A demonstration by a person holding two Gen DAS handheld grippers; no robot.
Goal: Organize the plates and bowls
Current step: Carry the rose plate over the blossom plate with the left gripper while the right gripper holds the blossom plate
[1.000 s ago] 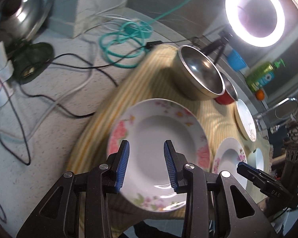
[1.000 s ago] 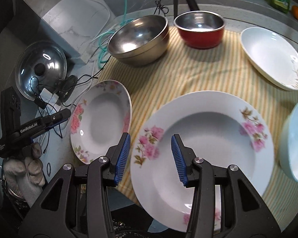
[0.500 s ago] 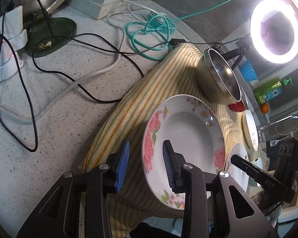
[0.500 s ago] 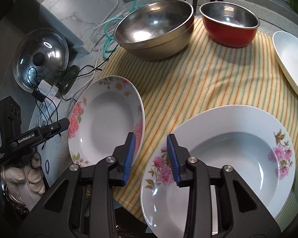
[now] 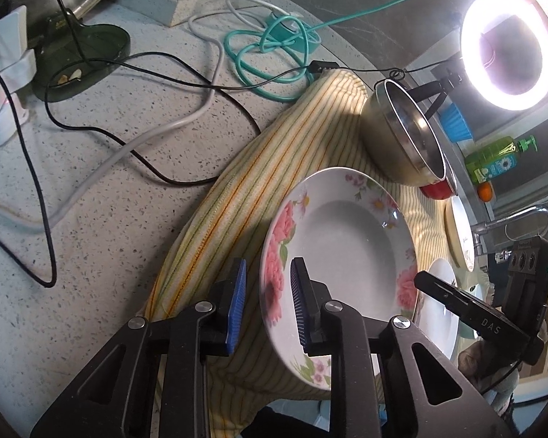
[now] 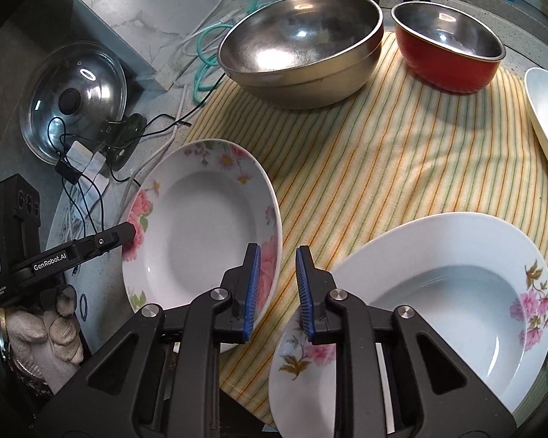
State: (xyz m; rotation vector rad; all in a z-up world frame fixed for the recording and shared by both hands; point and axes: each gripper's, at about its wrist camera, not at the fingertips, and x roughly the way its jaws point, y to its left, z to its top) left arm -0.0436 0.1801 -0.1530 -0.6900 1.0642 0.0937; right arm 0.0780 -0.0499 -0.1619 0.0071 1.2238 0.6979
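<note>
Left wrist: your left gripper [image 5: 265,303] jaws closing around the rose plate [image 5: 347,255] rim, plate on striped cloth [image 5: 274,153] | Right wrist: your right gripper [image 6: 277,288] closing over that cloth, between rose plate [image 6: 201,241] and bigger plate [image 6: 438,310], pinching nothing

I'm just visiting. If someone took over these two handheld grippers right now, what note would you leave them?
Left gripper: jaws closing around the small floral plate's left rim, not yet pinching.
Right gripper: jaws closing at its right rim, likewise.
Large floral plate is beside it, with the steel bowl and red bowl behind, all on the striped cloth.
Done: nothing stacked.
Left: grip, lift, stack plates, nest bowls.
</note>
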